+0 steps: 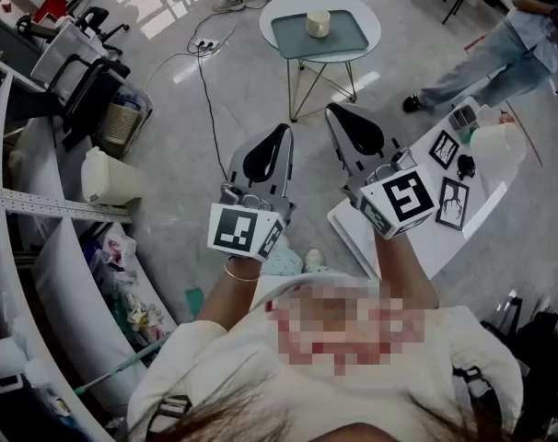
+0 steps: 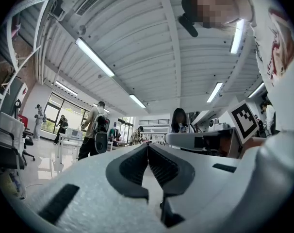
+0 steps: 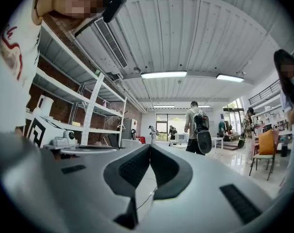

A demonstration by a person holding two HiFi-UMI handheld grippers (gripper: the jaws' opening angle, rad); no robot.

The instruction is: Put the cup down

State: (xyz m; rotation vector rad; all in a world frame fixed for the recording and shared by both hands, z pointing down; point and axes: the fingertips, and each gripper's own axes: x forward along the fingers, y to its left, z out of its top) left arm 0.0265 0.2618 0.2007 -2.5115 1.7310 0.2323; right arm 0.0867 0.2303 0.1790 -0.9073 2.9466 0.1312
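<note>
A cream cup (image 1: pixel 318 23) stands on a grey-green tray (image 1: pixel 291 37) on a small round white table (image 1: pixel 277 12) at the far middle of the head view. My left gripper (image 1: pixel 284 129) and right gripper (image 1: pixel 332 110) are held side by side, raised in front of the person and well short of the table. Both are shut with nothing between the jaws. In the left gripper view the left gripper (image 2: pixel 147 145) has its black pads meeting at the tips. The right gripper (image 3: pixel 149 146) in its own view looks the same. Neither gripper view shows the cup.
A white table (image 1: pixel 489 201) with marker cards and a white jug (image 1: pixel 496 144) is at the right. Shelving and a white container (image 1: pixel 107 176) line the left. A cable (image 1: pixel 203 79) runs over the floor. People stand in the room.
</note>
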